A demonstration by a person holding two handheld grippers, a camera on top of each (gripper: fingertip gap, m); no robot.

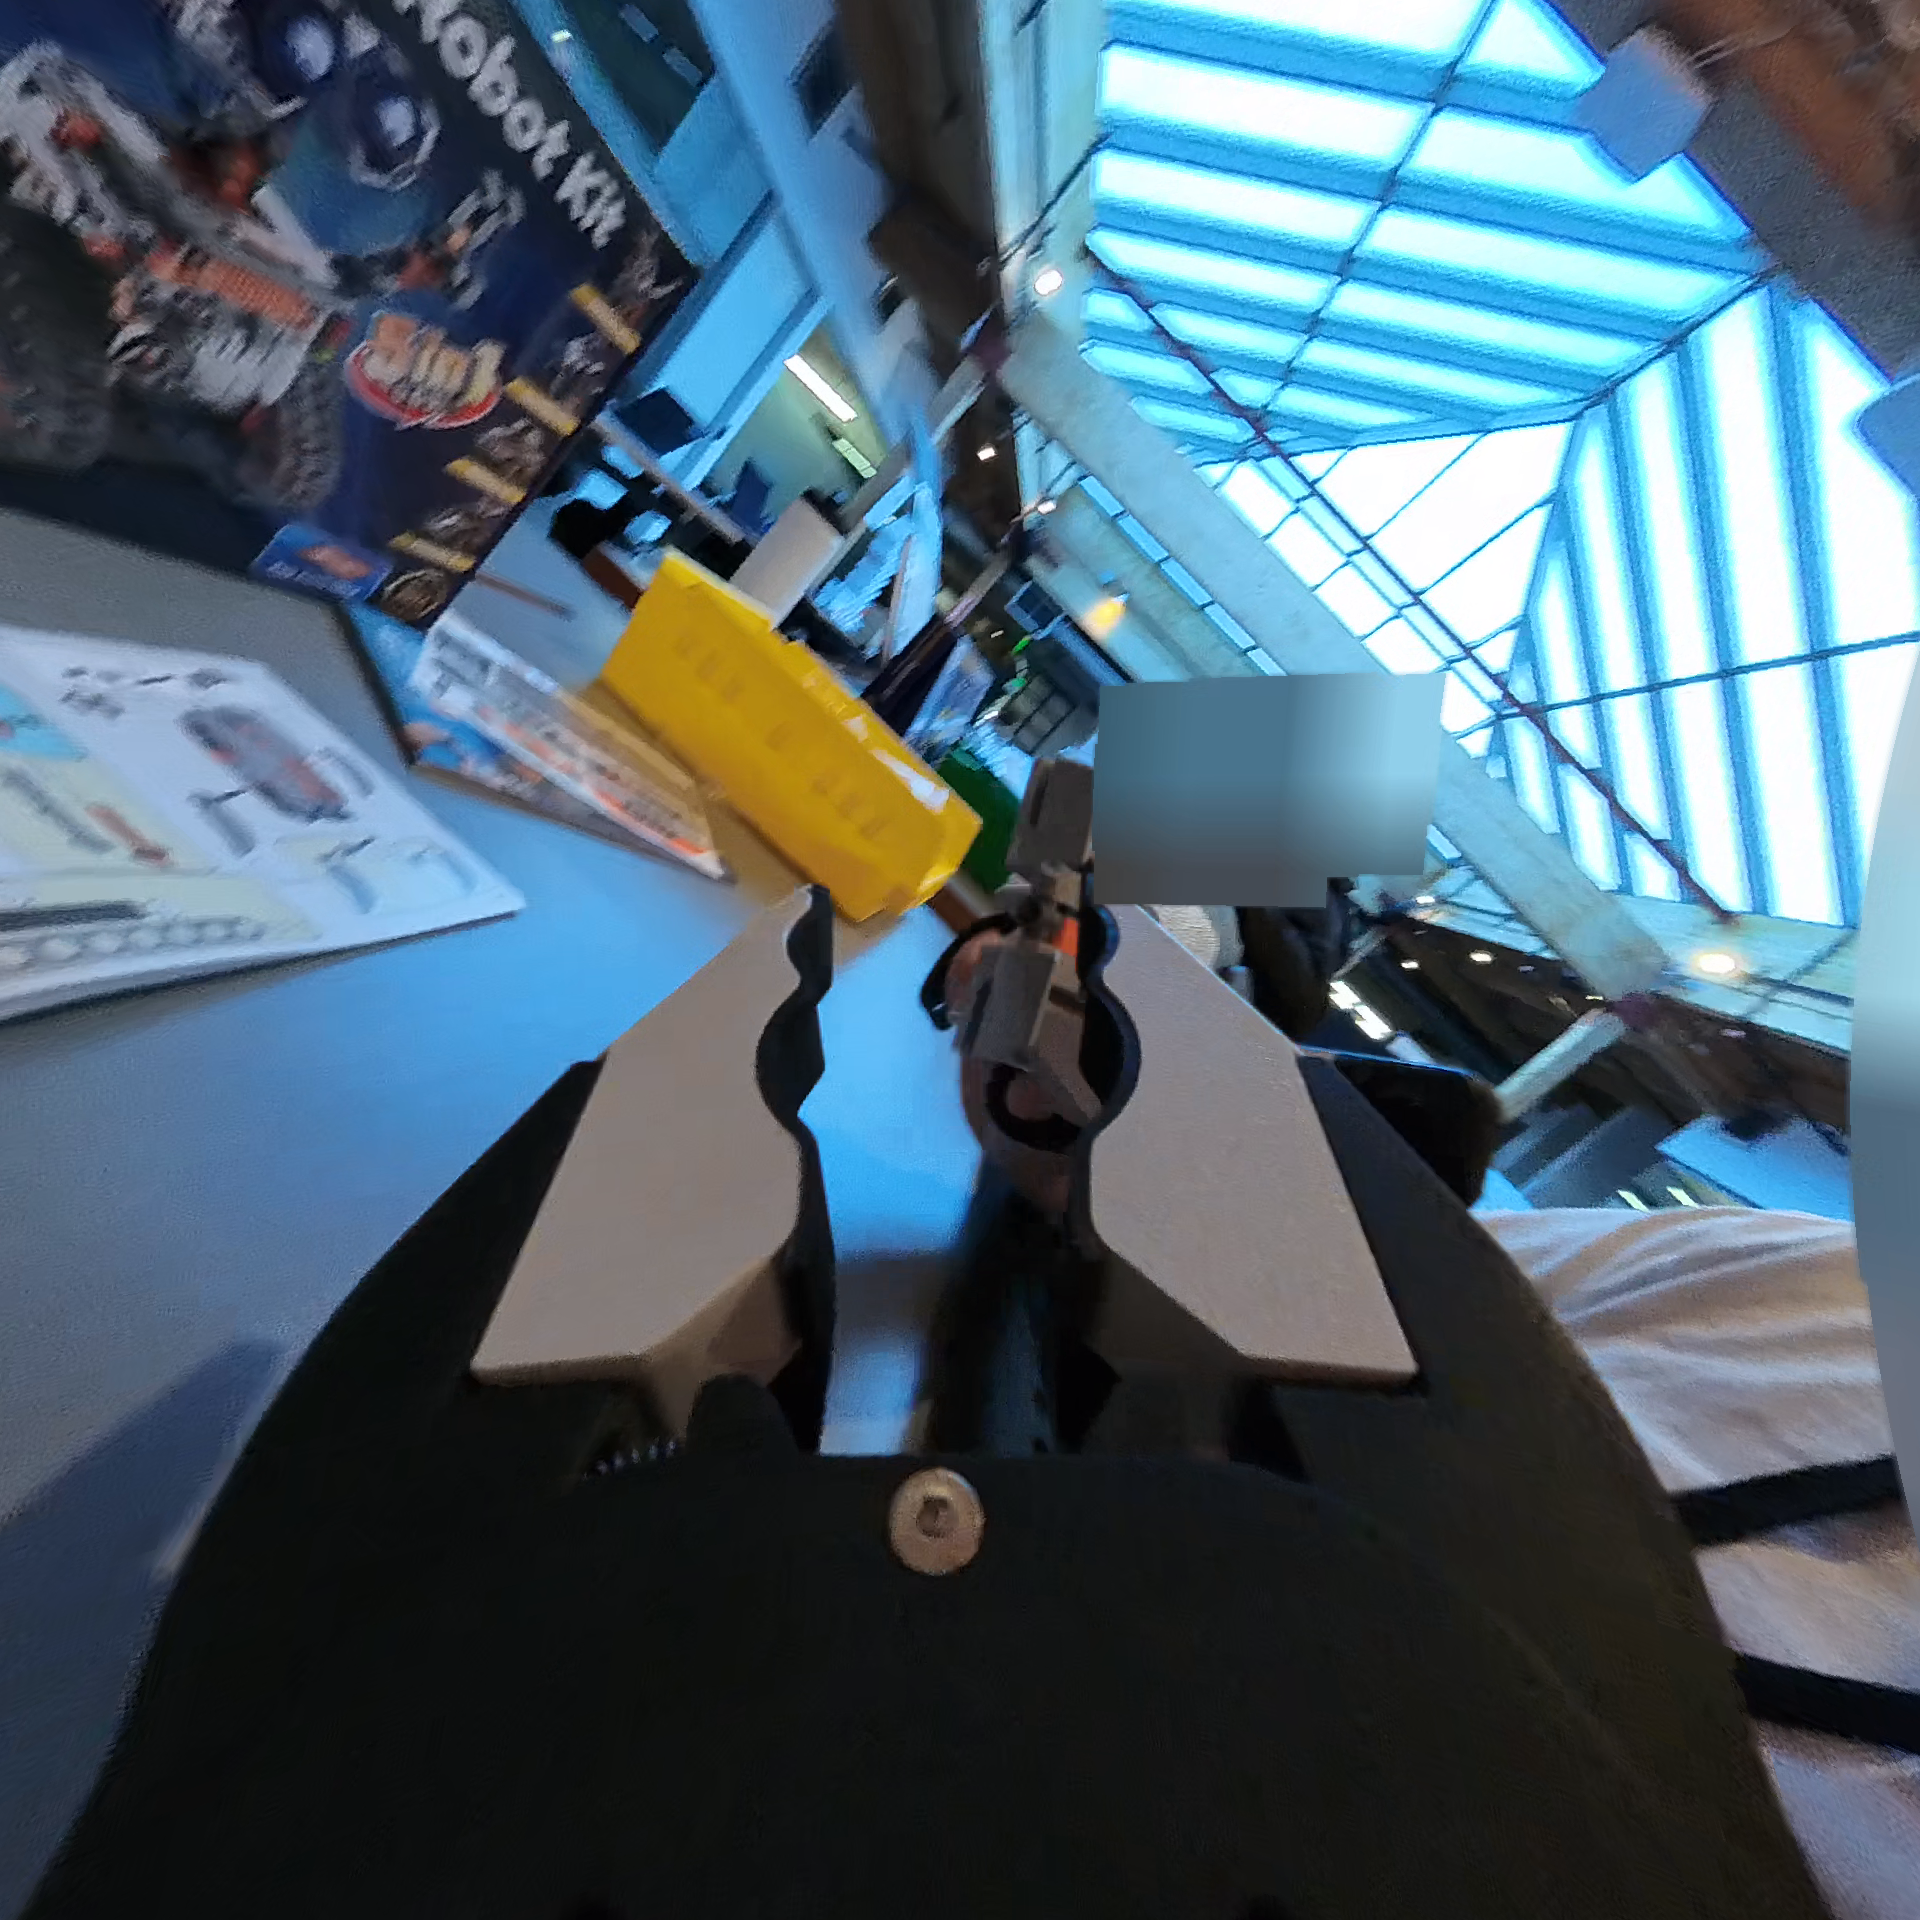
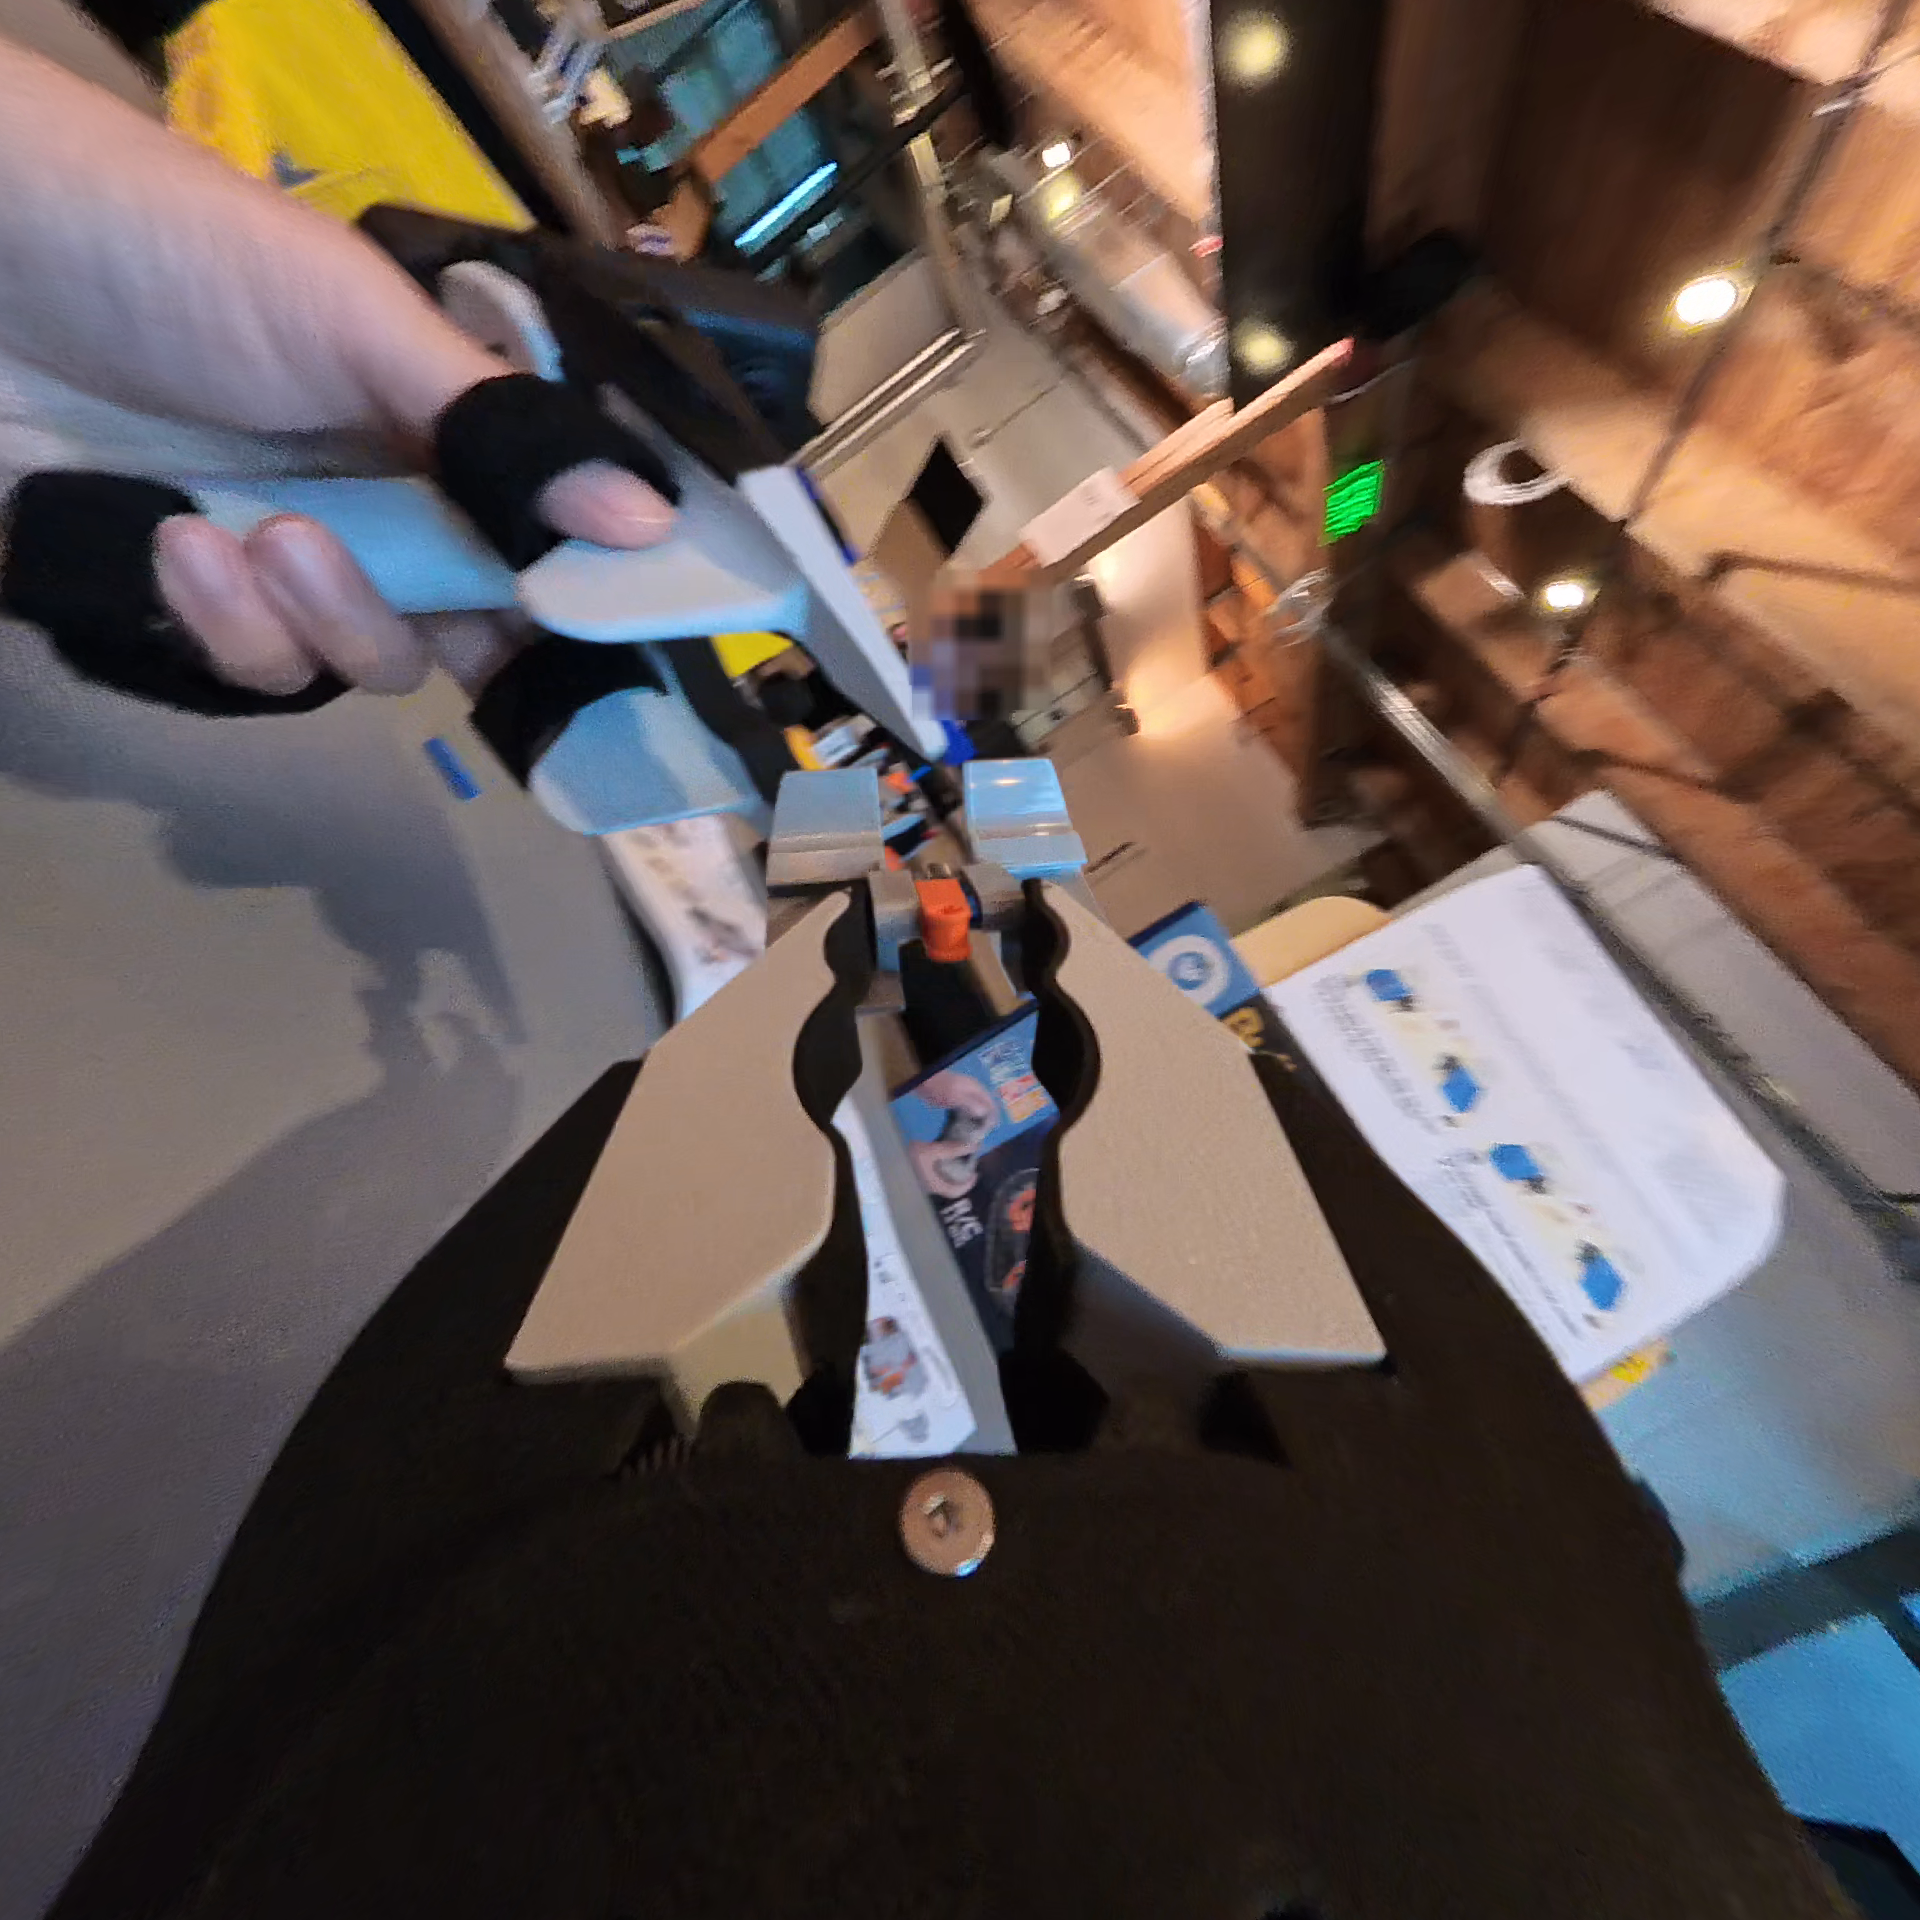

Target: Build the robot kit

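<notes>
Gripping grey brick assembly (image 2: 925, 914) with orange peg, my right hand-held gripper (image 2: 940, 925) clamped on it above table (image 2: 260, 1039). My left hand-held gripper (image 1: 961, 914) spread apart, assembly beside its right finger.

**Two hand-held grippers meet tip to tip**

The left gripper (image 1: 961, 935) is tilted upward, its grey fingers (image 1: 675, 1143) parted with a clear gap between them. The right gripper (image 2: 940, 914) points forward, its jaws drawn close with only a narrow gap at the tips. In the right wrist view, a person's left hand (image 2: 312, 582) in a black fingerless glove grips the handle of the left gripper, a pale sleeve (image 2: 156, 281) covering the forearm behind it.
</notes>
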